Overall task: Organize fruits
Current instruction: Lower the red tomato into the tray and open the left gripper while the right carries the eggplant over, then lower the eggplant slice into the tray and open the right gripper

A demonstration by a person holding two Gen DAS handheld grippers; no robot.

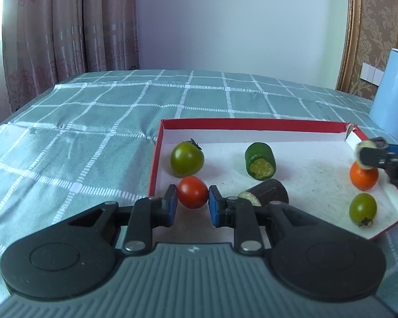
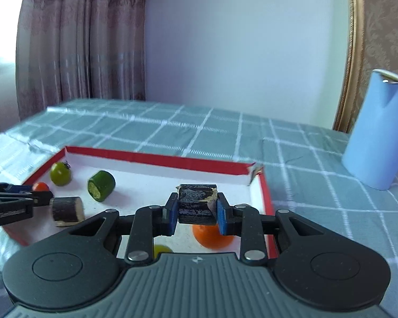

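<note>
Bed in green checked sheet [image 1: 98,106], carrying red-rimmed white cardboard tray [image 1: 252,123]. Left hand-held gripper [image 1: 192,204] open, flanking small red round tomato [image 1: 192,192] just ahead; right hand-held gripper [image 2: 197,213] clamped on dark cut cylinder chunk [image 2: 197,203].

Left claw [image 1: 193,206] low and level, fingers parted with a red tomato [image 1: 192,192] between the blue pads, contact unclear. Right claw [image 2: 197,213] raised, level, clamped on a dark cut chunk [image 2: 197,203], pads pressing both sides.
</note>
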